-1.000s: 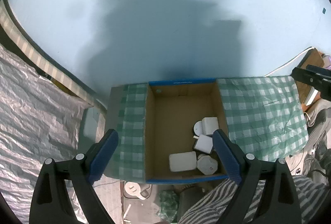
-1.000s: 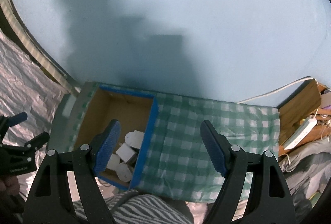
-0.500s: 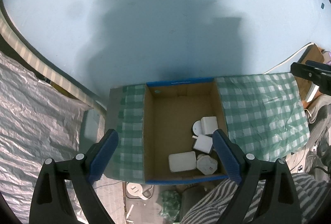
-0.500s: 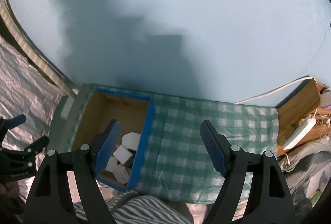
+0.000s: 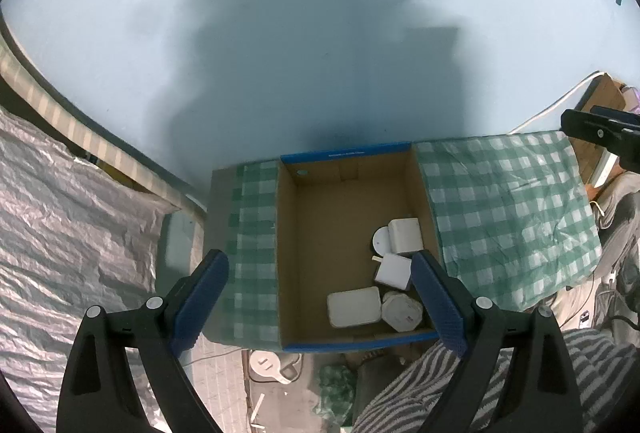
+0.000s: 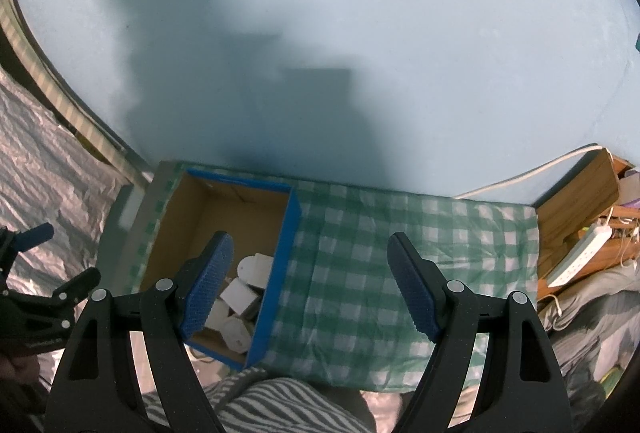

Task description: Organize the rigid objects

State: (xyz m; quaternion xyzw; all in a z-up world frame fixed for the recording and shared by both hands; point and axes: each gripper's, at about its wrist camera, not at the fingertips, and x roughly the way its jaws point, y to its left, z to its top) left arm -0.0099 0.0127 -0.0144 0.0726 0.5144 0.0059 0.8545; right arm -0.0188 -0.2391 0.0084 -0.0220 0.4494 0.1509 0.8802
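A cardboard box with blue edges stands open on a green checked cloth. Several white rigid objects lie in its near right corner: a flat rounded rectangle, a square block, a cube and a round piece; the right wrist view also catches these white pieces. My left gripper hangs open above the box, empty. Over the cloth beside the box, my right gripper is open with nothing between its fingers.
A pale blue wall rises just behind the box. Crinkled silver sheeting lies at the left. A wooden shelf with a white power strip and a cable stands at the right. A striped sleeve or lap fills the bottom edge.
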